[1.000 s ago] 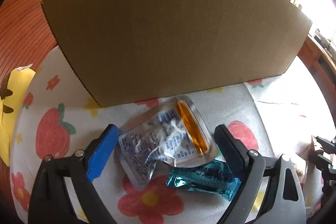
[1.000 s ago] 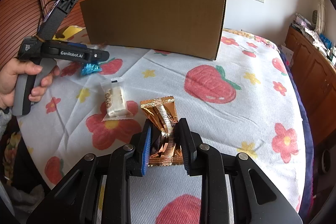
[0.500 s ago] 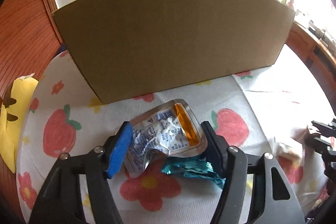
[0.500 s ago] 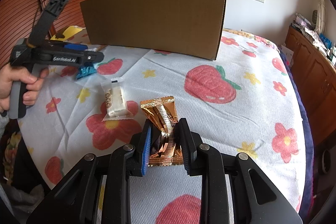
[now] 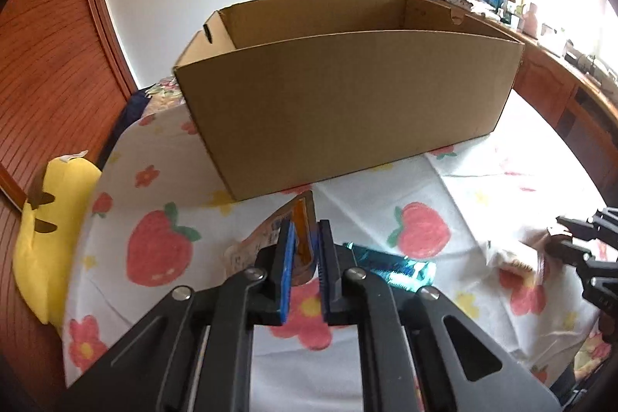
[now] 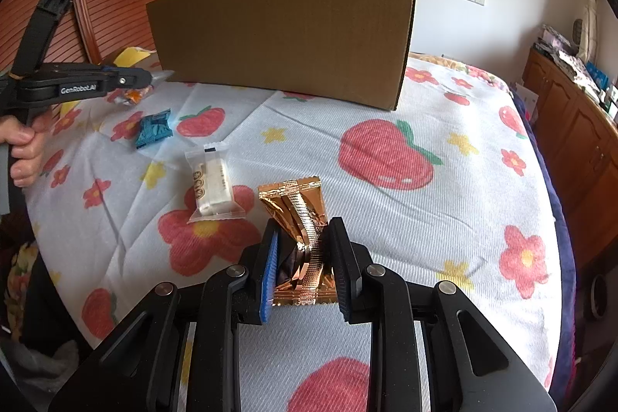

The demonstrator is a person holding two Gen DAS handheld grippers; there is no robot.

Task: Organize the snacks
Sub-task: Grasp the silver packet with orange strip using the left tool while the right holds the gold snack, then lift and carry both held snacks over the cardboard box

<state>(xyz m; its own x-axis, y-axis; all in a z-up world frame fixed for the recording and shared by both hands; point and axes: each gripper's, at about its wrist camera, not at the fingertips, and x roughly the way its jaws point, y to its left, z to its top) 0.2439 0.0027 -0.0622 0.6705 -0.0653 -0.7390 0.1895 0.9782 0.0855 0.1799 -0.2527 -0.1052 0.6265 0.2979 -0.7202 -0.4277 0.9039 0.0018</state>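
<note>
Before the cardboard box [image 5: 347, 111], left tool [image 5: 303, 230] is closing on a silver pouch [image 5: 299, 238]; right tool [image 6: 303, 238] grips a gold wrapper [image 6: 297, 203].

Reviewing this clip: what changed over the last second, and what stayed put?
The left tongs are closing on the silver packet with the orange strip, which a second ago lay flat between open jaws; it has now come up off the cloth toward the cardboard box. The teal packet stayed on the cloth. The right tongs kept gripping the gold packet, unmoved.
</note>
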